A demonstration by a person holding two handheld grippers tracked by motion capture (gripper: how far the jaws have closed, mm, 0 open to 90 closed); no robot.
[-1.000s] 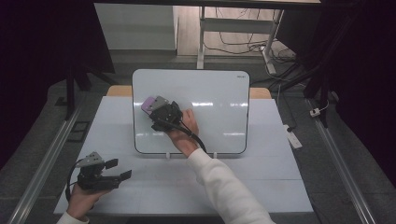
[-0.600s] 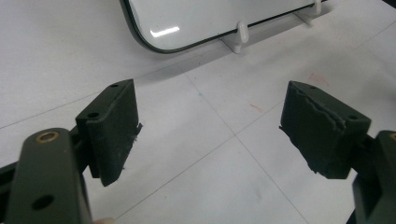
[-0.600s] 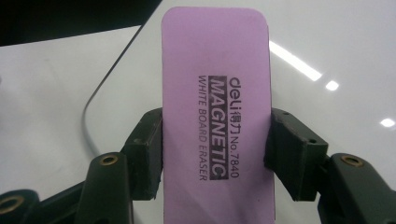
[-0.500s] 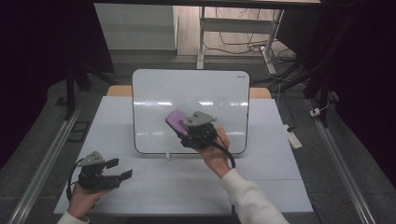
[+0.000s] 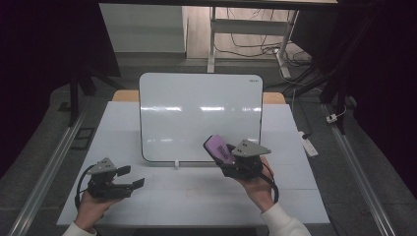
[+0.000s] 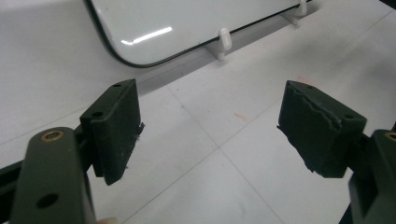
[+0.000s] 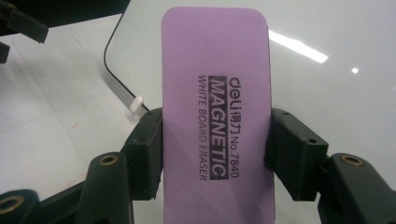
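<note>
Right gripper (image 5: 227, 158) clamps a purple whiteboard eraser (image 5: 220, 149), both pads pressing its long edges around the middle, as the right gripper view shows (image 7: 215, 116). The eraser is held off the table, over the lower right part of the whiteboard (image 5: 196, 108), which leans upright on small white clips (image 5: 176, 163) on the white table (image 5: 295, 196). Printed label reads as a magnetic board eraser, so likely light, a foam or plastic block, slightly squashy along the sides, not fragile; the magnet may tug it toward the board when close. Gripping mid-length across the narrow width looks right: balanced, with the wiping face free. Left gripper (image 5: 134, 177) rests low at the near left of the table, its jaws apart and having just been closing a little, nothing between them; left gripper view shows bare table between the pads (image 6: 116, 126).
</note>
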